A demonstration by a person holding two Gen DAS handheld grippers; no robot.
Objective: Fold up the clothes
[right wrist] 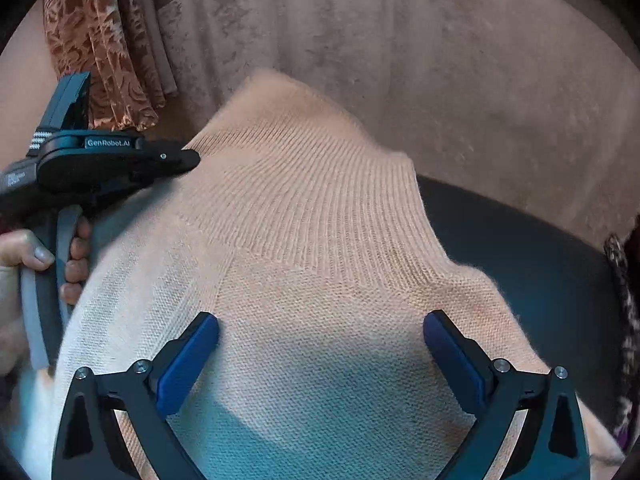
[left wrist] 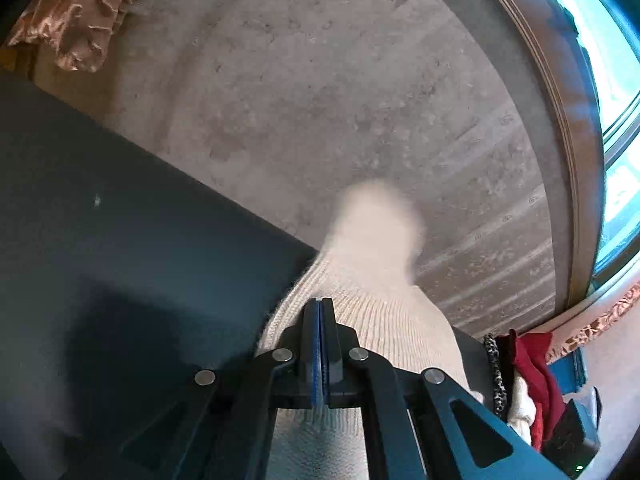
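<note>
**Claws on the collar end of a soft knit**

Left claw (left wrist: 320, 312) is clenched, seemingly on the cream knit sweater's (right wrist: 320, 264) ribbed collar; my right claw (right wrist: 320, 360) hangs released over its shoulders. It sprawls on the dark bench (left wrist: 120, 220), collar hanging off the edge. I judge it light, limp and stretchy: pinch seams, not loose knit. Red clothes (left wrist: 536, 380) piled nearby may snag; curtain (right wrist: 100, 48) stays clear.
</note>
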